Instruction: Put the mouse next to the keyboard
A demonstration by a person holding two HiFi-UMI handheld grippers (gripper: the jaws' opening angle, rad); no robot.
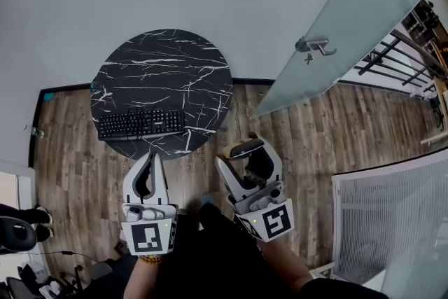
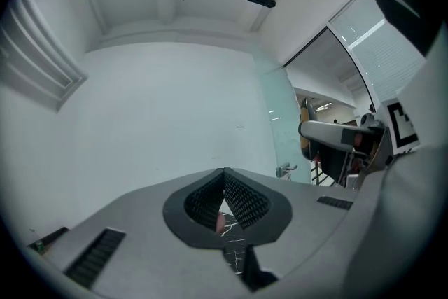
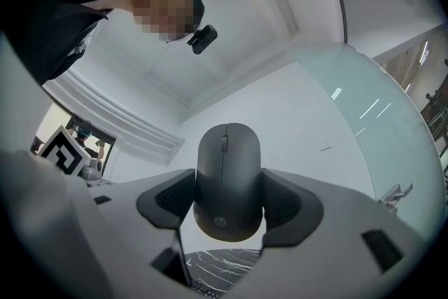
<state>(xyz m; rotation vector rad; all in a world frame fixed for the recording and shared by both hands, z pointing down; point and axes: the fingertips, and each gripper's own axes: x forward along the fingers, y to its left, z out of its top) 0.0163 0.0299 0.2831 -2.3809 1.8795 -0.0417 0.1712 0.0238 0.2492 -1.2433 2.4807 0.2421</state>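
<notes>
The right gripper (image 1: 245,152) clamps the mouse (image 3: 227,182) short of the keyboard (image 1: 141,124) for placing beside it; the left gripper (image 1: 152,159) idles closed, empty.

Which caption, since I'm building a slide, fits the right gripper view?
Right gripper shut on a black mouse, marbled table in view below.

Bare table (image 1: 164,56) beyond, right of keyboard (image 1: 142,123).

Keyboard (image 1: 142,124) on table (image 1: 168,66) front edge; mouse (image 3: 227,178) right of table, between right gripper (image 1: 245,153) jaws.
</notes>
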